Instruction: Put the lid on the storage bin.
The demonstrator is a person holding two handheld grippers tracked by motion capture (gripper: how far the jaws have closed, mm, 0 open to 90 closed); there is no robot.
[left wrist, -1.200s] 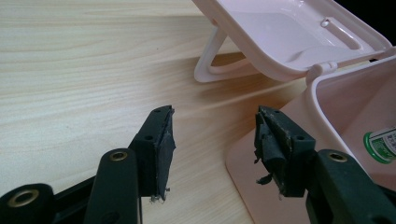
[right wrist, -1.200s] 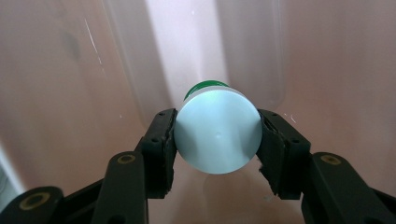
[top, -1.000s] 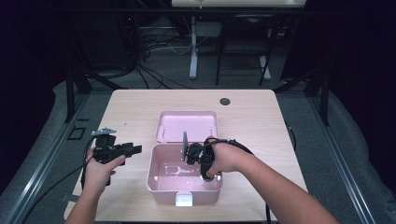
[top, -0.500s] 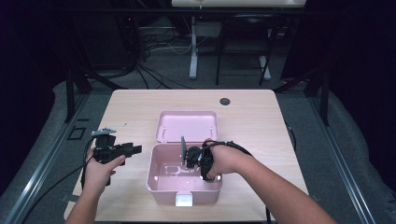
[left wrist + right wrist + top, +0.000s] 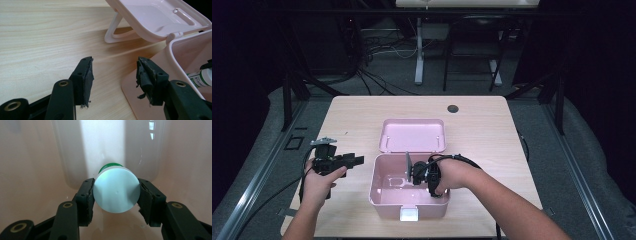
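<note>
Low in the frame, inside the open pink plastic box (image 5: 384,197), the right gripper (image 5: 116,195) clamped a white-capped green bottle (image 5: 116,190) by its cap. The left gripper (image 5: 113,75) gaped empty beside the box wall. Pads held only the cap's rim — a tilt might have let the bottle slip.

1. We look down on a pale wooden table (image 5: 362,120) with rounded corners and a small dark round cap (image 5: 453,108) near its far edge.
2. Beyond it we see grey floor (image 5: 472,75), crossed by a tangle of black cables (image 5: 377,47).
3. A white stand (image 5: 418,55) rises there, under a pale tabletop (image 5: 467,3) at the top edge.
4. Dark metal frame legs (image 5: 287,95) flank us, and the surroundings fall into shadow.
</note>
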